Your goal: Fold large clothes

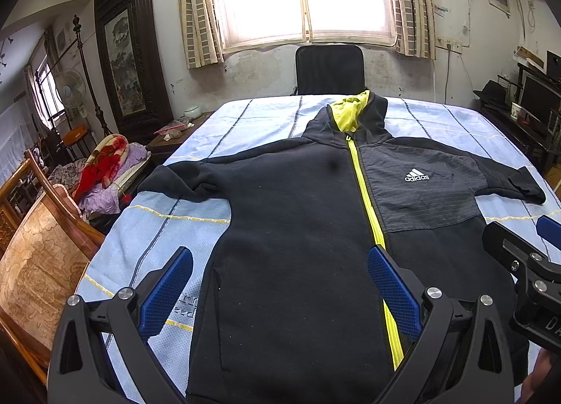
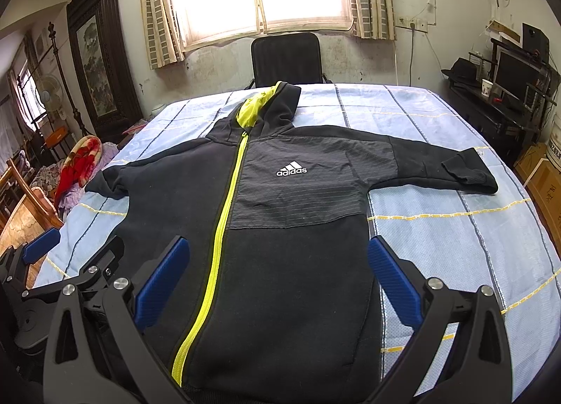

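A black hooded Adidas jacket (image 1: 298, 214) with a yellow zip lies flat, front up, on a table covered with a light blue checked cloth (image 1: 196, 200). Both sleeves are spread out sideways and the hood points toward the far chair. My left gripper (image 1: 280, 284) is open and empty above the jacket's lower left half. My right gripper (image 2: 278, 277) is open and empty above the jacket (image 2: 280, 214) at its lower right half. Each gripper shows at the edge of the other's view, the right one in the left wrist view (image 1: 526, 256).
A black chair (image 1: 329, 69) stands at the table's far end under a bright window. Wooden chairs (image 1: 38, 249) and piled bedding (image 1: 105, 165) are at the left. A desk with a monitor (image 2: 508, 81) and a cup is at the right.
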